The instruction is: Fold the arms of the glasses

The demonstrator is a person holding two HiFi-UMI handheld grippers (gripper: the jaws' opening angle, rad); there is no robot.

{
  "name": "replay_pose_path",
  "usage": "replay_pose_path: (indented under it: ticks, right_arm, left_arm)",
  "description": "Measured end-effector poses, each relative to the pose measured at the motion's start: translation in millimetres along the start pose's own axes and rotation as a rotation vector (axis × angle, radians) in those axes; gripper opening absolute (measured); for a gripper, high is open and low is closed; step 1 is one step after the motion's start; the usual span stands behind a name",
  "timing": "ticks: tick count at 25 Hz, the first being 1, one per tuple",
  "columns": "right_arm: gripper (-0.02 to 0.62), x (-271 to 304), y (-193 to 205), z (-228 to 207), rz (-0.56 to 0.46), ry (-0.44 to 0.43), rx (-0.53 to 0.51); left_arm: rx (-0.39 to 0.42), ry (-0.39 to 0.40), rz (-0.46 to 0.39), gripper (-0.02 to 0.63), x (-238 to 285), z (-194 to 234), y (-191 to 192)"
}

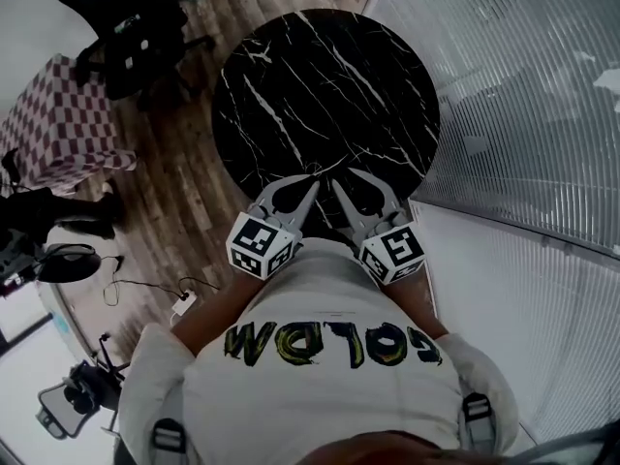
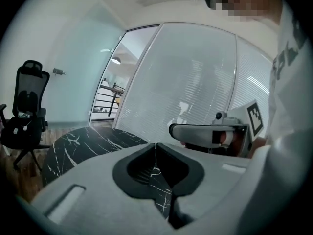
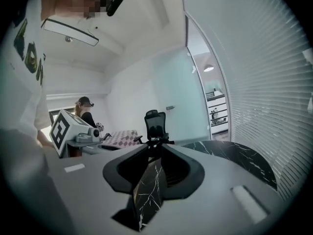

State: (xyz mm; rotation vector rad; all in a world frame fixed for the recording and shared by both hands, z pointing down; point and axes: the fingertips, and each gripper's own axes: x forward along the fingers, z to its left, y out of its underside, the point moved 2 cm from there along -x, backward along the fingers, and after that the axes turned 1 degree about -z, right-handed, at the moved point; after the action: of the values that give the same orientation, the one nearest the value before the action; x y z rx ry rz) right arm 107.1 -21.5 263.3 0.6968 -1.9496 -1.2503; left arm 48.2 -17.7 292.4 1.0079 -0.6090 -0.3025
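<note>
No glasses show in any view. The round black marble table (image 1: 329,85) bears nothing that I can make out. Both grippers are held side by side close to the person's chest, above the table's near edge, with their tips pointing toward each other. The left gripper (image 1: 309,188) (image 2: 155,144) has its fingertips touching and nothing between them. The right gripper (image 1: 338,188) (image 3: 156,144) has its tips together too, with only a narrow wedge of gap lower down through which the marble shows; it holds nothing. Each gripper view shows the other gripper off to one side.
A black office chair (image 1: 126,37) and a checked seat (image 1: 58,124) stand on the wood floor to the left of the table. A glass wall with blinds (image 1: 523,95) runs along the right. Cables and a tripod (image 1: 77,395) lie at the lower left.
</note>
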Motion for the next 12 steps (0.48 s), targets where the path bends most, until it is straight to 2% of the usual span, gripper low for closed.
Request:
replay_pose_path:
  ticks: [4,8,12]
  right_arm:
    - [0.067,-6.9,-17.1,10.5,-0.05,-0.024,0.0]
    - [0.005,-7.9,-28.0,12.6,-0.088,-0.04,-0.031]
    - [0.005,-7.8,-30.6,8.3,-0.106,-0.03,-0.037]
  left_arm:
    - [0.011,0.009,-0.056,0.003,-5.9,-9.0,-18.2]
    - [0.008,0.01,-0.101,0.003,-3.1,-9.2,-29.9]
    - [0.012,0.009,-0.108,0.003,1.6,-8.8,-30.3]
